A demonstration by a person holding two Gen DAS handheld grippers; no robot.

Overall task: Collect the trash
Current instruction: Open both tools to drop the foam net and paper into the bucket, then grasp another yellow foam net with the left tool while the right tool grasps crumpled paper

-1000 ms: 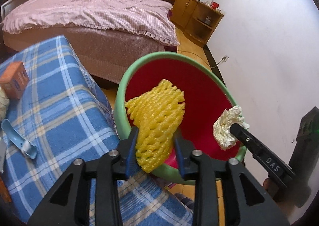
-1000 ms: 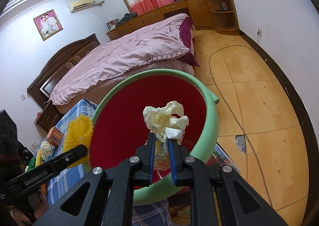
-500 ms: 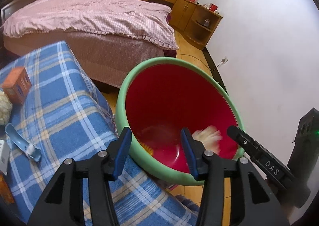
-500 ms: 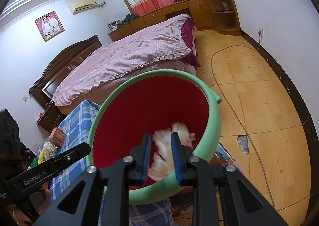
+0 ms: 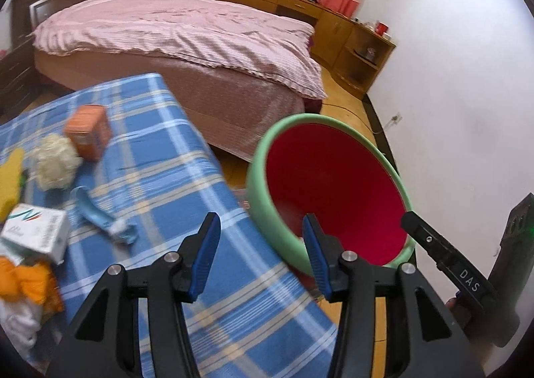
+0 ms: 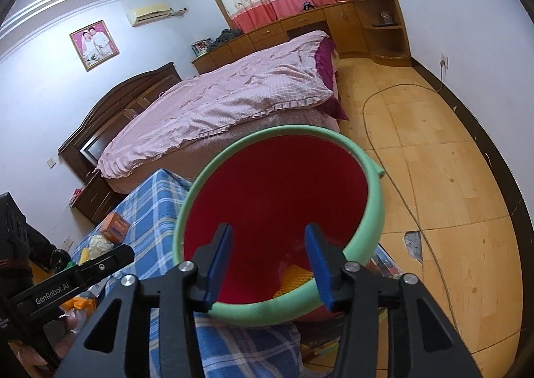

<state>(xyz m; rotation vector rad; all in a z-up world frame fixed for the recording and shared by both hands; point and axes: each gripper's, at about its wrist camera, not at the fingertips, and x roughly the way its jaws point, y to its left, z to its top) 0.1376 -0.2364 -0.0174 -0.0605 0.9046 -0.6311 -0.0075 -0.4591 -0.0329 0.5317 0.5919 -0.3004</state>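
Bedroom walls, a wooden floor (image 6: pixel 434 161) and a wide bed (image 5: pixel 187 41) under a pink cover fill the background, with a blue checked worktop (image 5: pixel 160 171) in front of the bed. Beside the worktop's edge stands a red bin (image 6: pixel 277 198) with a green rim.

Above the bin, the right gripper (image 6: pixel 268 259) has just been opening its jaws; they stand apart with nothing between them. Only the right view looks down to the bin's bottom, where a yellow foam net (image 6: pixel 295 279) lies, partly hidden by the rim. The crumpled paper cannot be made out there.

Over the worktop's edge next to the bin, the left gripper (image 5: pixel 260 254) has jaws that have opened within the last second and are empty.

Only the left view shows the rest of the trash clearly on the worktop: an orange box (image 5: pixel 88 131), a pale foam ball (image 5: pixel 55 161), a blue wrapper (image 5: pixel 100 218), a white carton (image 5: pixel 36 231) and orange peel (image 5: pixel 26 281).
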